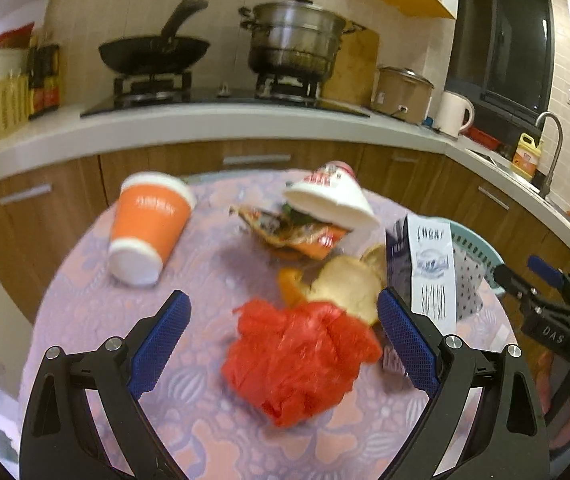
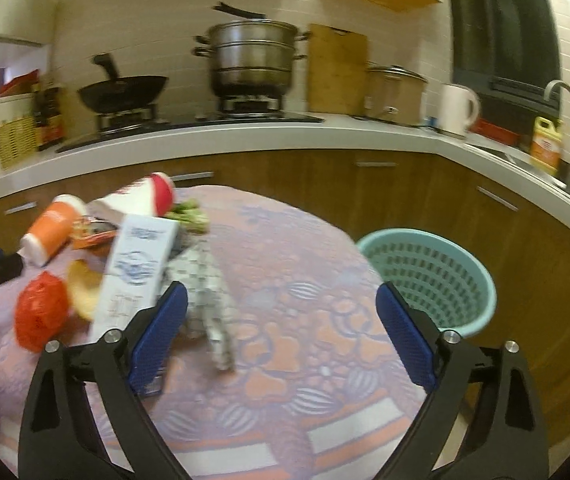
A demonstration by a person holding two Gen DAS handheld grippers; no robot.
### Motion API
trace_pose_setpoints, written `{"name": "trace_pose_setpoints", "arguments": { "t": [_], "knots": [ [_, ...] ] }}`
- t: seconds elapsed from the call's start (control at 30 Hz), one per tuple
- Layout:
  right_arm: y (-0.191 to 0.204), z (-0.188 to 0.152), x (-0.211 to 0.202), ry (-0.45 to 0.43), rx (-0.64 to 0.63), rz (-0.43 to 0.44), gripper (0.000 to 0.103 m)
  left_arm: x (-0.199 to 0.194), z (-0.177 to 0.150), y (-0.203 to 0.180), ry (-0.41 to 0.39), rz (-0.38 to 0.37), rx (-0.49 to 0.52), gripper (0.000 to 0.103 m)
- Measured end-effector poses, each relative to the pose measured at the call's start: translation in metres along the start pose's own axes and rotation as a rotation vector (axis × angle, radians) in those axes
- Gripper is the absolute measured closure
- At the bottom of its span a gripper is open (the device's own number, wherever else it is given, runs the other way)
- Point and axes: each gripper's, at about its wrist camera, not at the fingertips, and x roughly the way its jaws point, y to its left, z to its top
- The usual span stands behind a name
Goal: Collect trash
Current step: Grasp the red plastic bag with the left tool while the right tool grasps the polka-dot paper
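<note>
Between my left tongs (image 1: 285,344), spread wide, lies a crumpled red plastic bag (image 1: 297,360) near the worktop's (image 2: 305,264) near edge, touching neither pad. My right tongs (image 2: 281,332), also wide, hover over bare patterned cloth. Beyond the worktop's right edge stands a teal basket (image 2: 429,276); its contents are not visible.

On the table there are two cups, an orange cup (image 1: 149,228) and a white cup (image 1: 335,200), one red bag (image 1: 299,360), one milk box (image 2: 137,268), one snack wrapper (image 1: 293,232), one spotted cloth (image 2: 209,300) and some peels (image 1: 345,284). There is one green basket (image 2: 433,276) beside the table. On the counter there are one pan (image 1: 153,54), one big pot (image 1: 295,40), one rice cooker (image 1: 401,94) and one white kettle (image 1: 455,114).
</note>
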Motion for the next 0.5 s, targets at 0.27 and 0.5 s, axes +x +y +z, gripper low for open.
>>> {"name": "trace_pose_setpoints", "arguments": {
  "t": [0.27,0.5],
  "knots": [
    [0.011,0.003,0.021,0.074,-0.06,0.071,0.03,0.026,-0.016,0.005,0.109,-0.046,-0.046,0.011],
    [0.013,0.0,0.045,0.169,-0.079,0.121,0.041,0.034,-0.025,0.004,0.148,-0.096,-0.09,0.025]
  ]
}}
